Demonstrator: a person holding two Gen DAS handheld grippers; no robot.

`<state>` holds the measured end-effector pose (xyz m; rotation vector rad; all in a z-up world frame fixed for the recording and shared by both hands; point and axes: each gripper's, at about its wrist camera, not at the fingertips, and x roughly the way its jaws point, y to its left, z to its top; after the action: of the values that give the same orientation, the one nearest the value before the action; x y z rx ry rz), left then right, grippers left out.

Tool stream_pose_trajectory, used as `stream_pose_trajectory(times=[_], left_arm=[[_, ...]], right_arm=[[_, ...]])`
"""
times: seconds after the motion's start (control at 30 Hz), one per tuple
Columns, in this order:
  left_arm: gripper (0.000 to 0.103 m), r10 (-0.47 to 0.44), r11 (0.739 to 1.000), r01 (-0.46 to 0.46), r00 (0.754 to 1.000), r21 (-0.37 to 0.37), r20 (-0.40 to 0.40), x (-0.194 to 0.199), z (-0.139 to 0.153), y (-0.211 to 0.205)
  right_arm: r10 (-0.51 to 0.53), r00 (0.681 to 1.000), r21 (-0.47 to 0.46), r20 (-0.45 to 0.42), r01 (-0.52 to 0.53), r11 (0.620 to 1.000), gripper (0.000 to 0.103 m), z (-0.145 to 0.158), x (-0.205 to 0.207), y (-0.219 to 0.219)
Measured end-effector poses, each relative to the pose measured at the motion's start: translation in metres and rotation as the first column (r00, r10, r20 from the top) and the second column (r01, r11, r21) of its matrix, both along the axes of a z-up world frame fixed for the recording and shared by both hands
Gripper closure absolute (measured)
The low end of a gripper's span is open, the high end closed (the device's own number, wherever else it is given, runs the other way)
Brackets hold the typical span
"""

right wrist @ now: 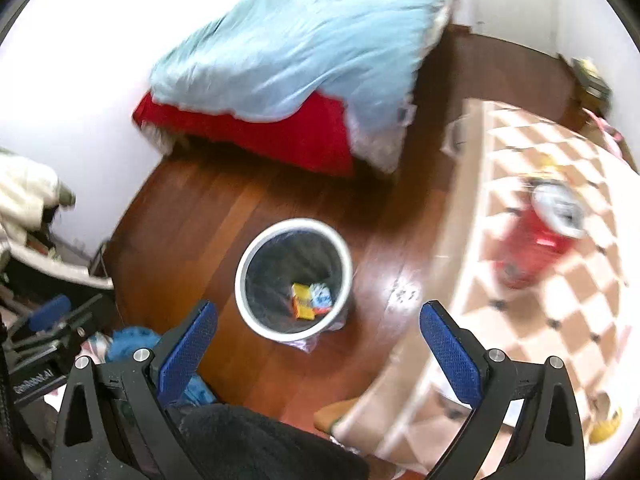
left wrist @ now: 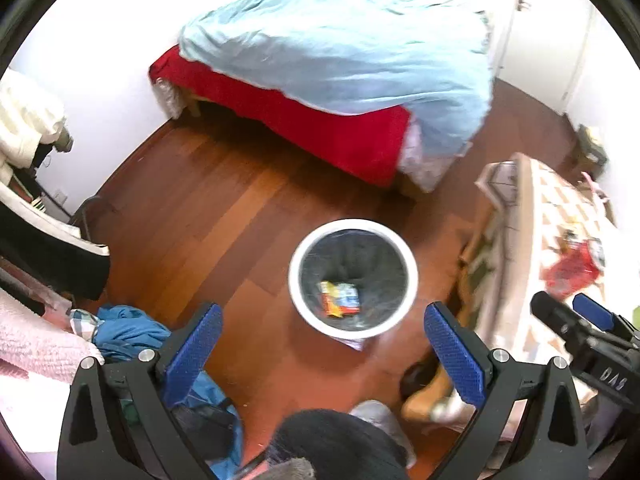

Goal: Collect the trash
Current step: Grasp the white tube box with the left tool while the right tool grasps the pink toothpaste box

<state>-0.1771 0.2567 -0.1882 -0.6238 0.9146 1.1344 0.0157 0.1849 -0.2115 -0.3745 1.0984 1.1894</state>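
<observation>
A white-rimmed trash bin point(left wrist: 298, 264) point(right wrist: 242, 268) with a dark liner stands on the wooden floor, and a colourful wrapper point(left wrist: 339, 298) point(right wrist: 311, 300) lies at its bottom. My left gripper point(left wrist: 322, 344) hangs open above the bin with nothing between its blue pads. My right gripper point(right wrist: 318, 344) is also open and empty, between the bin and the table. A crushed red can point(right wrist: 532, 236) point(left wrist: 570, 270) lies on the checkered tablecloth point(right wrist: 560, 308) to the right, blurred. The right gripper's body point(left wrist: 588, 336) shows at the right edge of the left wrist view.
A bed point(left wrist: 304, 128) with a red sheet and light blue duvet stands at the back. Blue clothes point(left wrist: 128, 332) lie on the floor at left. Something yellow point(right wrist: 606, 426) sits on the table's near right corner. A person's dark hair point(left wrist: 332, 444) fills the bottom.
</observation>
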Motion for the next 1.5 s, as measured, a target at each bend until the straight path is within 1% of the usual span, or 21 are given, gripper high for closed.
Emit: stream_pose_trajectory(times=[0.13, 0.3, 0.4, 0.47, 0.57, 0.67, 0.73, 0.77, 0.8, 0.83, 0.93, 0.97, 1.0, 1.03, 1.1, 1.17, 1.27, 1.3, 1.37, 1.47, 1.5], left_arm=[[0.000, -0.051, 0.998, 0.053, 0.997, -0.037, 0.049, 0.037, 0.006, -0.030], [0.000, -0.094, 0.973, 0.121, 0.985, -0.197, 0.142, 0.104, -0.025, -0.068], [0.001, -0.076, 0.936, 0.132, 0.981, -0.327, 0.180, 0.150, -0.065, -0.084], [0.001, -0.032, 0.901, 0.115, 0.980, -0.419, 0.198, 0.177, -0.094, -0.089], [0.001, 0.044, 0.857, 0.080, 0.973, -0.508, 0.228, 0.207, -0.124, -0.096], [0.013, 0.141, 0.809, 0.016, 0.966, -0.588, 0.219, 0.230, -0.149, -0.096], [0.031, 0.191, 0.787, -0.041, 0.965, -0.615, 0.180, 0.241, -0.163, -0.095], [0.030, 0.205, 0.790, -0.065, 0.965, -0.610, 0.162, 0.243, -0.162, -0.096], [0.045, 0.203, 0.813, -0.074, 0.966, -0.578, 0.162, 0.247, -0.159, -0.097], [0.061, 0.177, 0.827, -0.064, 0.972, -0.559, 0.152, 0.251, -0.157, -0.099], [0.062, 0.044, 0.869, 0.016, 0.993, -0.494, 0.110, 0.263, -0.151, -0.107], [0.062, -0.028, 0.892, 0.064, 0.996, -0.448, 0.085, 0.268, -0.149, -0.110], [0.063, -0.092, 0.901, 0.110, 0.994, -0.420, 0.064, 0.273, -0.149, -0.114], [0.063, -0.179, 0.904, 0.178, 0.983, -0.388, 0.033, 0.278, -0.147, -0.118], [0.064, -0.298, 0.895, 0.272, 0.954, -0.354, -0.020, 0.281, -0.147, -0.125], [0.064, -0.379, 0.878, 0.339, 0.924, -0.339, -0.056, 0.280, -0.147, -0.128], [0.064, -0.431, 0.851, 0.384, 0.901, -0.357, -0.058, 0.278, -0.151, -0.132], [0.064, -0.435, 0.847, 0.388, 0.899, -0.363, -0.054, 0.276, -0.153, -0.133], [0.064, -0.444, 0.842, 0.400, 0.895, -0.363, -0.045, 0.274, -0.154, -0.132], [0.064, -0.424, 0.835, 0.372, 0.905, -0.406, -0.042, 0.273, -0.167, -0.124], [0.063, -0.411, 0.839, 0.351, 0.910, -0.417, -0.061, 0.270, -0.166, -0.118]], right_arm=[[-0.141, 0.990, 0.031, -0.004, 0.141, 0.989, 0.001, 0.022, 0.053, -0.067], [-0.337, 0.941, -0.012, 0.017, 0.337, 0.941, 0.001, 0.016, 0.127, -0.149], [-0.438, 0.899, -0.075, 0.028, 0.439, 0.896, 0.001, -0.005, 0.172, -0.191], [-0.491, 0.871, -0.119, 0.034, 0.491, 0.863, 0.001, -0.022, 0.199, -0.213], [-0.545, 0.838, -0.160, 0.024, 0.541, 0.825, 0.001, -0.046, 0.230, -0.237], [-0.578, 0.816, -0.197, -0.013, 0.565, 0.801, 0.001, -0.067, 0.248, -0.249], [-0.592, 0.804, -0.225, -0.053, 0.569, 0.791, 0.004, -0.084, 0.260, -0.254], [-0.598, 0.798, -0.235, -0.072, 0.569, 0.788, 0.006, -0.091, 0.263, -0.255], [-0.597, 0.796, -0.241, -0.097, 0.563, 0.790, 0.008, -0.097, 0.267, -0.255], [-0.595, 0.797, -0.246, -0.104, 0.559, 0.792, 0.009, -0.103, 0.270, -0.253], [-0.583, 0.803, -0.249, -0.123, 0.544, 0.801, 0.009, -0.112, 0.274, -0.244], [-0.578, 0.806, -0.251, -0.126, 0.538, 0.805, 0.010, -0.114, 0.274, -0.241], [-0.568, 0.813, -0.255, -0.131, 0.526, 0.811, 0.016, -0.117, 0.275, -0.235], [-0.562, 0.817, -0.259, -0.128, 0.519, 0.814, 0.027, -0.120, 0.276, -0.232], [-0.537, 0.836, -0.286, -0.114, 0.490, 0.823, 0.042, -0.129, 0.276, -0.219], [-0.508, 0.857, -0.284, -0.087, 0.468, 0.837, 0.044, -0.129, 0.272, -0.210], [-0.425, 0.898, -0.292, -0.115, 0.378, 0.879, 0.045, -0.127, 0.257, -0.197], [-0.364, 0.925, -0.294, -0.105, 0.321, 0.900, 0.046, -0.125, 0.246, -0.190], [-0.296, 0.952, -0.317, -0.077, 0.258, 0.913, 0.046, -0.124, 0.231, -0.183], [-0.248, 0.968, -0.359, -0.039, 0.218, 0.908, 0.042, -0.130, 0.218, -0.174], [-0.248, 0.969, -0.370, -0.015, 0.225, 0.902, 0.036, -0.131, 0.216, -0.172]])
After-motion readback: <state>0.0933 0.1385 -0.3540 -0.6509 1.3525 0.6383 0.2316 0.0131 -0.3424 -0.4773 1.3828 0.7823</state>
